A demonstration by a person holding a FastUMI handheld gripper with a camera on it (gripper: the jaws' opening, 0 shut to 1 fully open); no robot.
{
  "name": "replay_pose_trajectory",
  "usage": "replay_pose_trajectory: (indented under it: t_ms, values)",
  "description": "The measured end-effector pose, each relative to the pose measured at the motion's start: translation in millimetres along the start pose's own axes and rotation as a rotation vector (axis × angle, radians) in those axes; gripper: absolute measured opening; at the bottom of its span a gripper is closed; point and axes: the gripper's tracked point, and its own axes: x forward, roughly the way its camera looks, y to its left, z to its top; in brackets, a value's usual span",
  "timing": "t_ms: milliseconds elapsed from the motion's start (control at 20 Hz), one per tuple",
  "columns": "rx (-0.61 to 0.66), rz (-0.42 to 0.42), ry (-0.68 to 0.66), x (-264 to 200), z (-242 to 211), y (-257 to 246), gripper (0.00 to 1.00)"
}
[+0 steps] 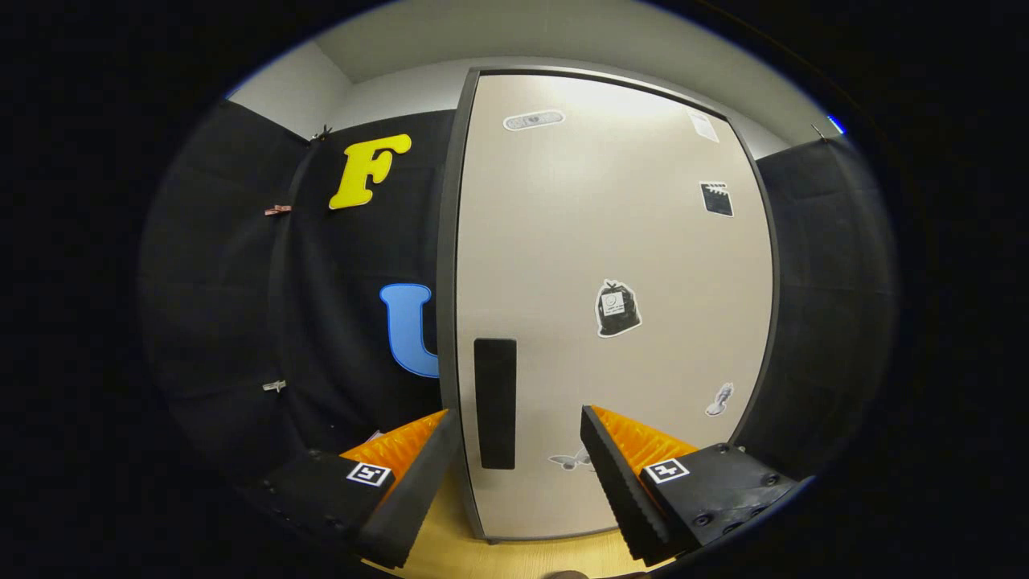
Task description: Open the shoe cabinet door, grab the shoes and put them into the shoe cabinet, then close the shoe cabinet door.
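1. While the shoe cabinet door (pixel 611 305) is standing closed straight ahead, its pale front is facing the gripper (pixel 514 450), framed by a dark rim.
2. A black handle (pixel 494 402) is sitting upright near the door's lower left edge, lying between and just beyond the fingers.
3. The gripper's orange-and-black fingers (pixel 619 474) are spreading apart, gripping nothing.
4. Small stickers (pixel 617 308) are dotting the door.
5. A wooden floor (pixel 522 555) is showing beneath the cabinet.
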Motion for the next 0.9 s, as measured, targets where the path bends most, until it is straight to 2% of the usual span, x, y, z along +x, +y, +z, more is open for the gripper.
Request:
replay_pose_trajectory:
  t_ms: [550, 650, 750, 800, 850, 900]
  values:
    - [0.014, -0.033, 0.049, 47.5, -21.8, 1.6, 0.97]
    - [0.022, -0.034, 0.049, 51.8, -23.0, 1.2, 0.86]
    - [0.03, -0.024, 0.048, 56.1, -23.0, 3.3, 0.8]
    - [0.029, -0.024, 0.042, 54.3, -22.0, 5.3, 0.71]
    - [0.026, -0.026, 0.039, 57.2, -22.4, 5.5, 0.66]
    - [0.032, 0.002, 0.038, 53.3, -18.1, 10.6, 0.65]
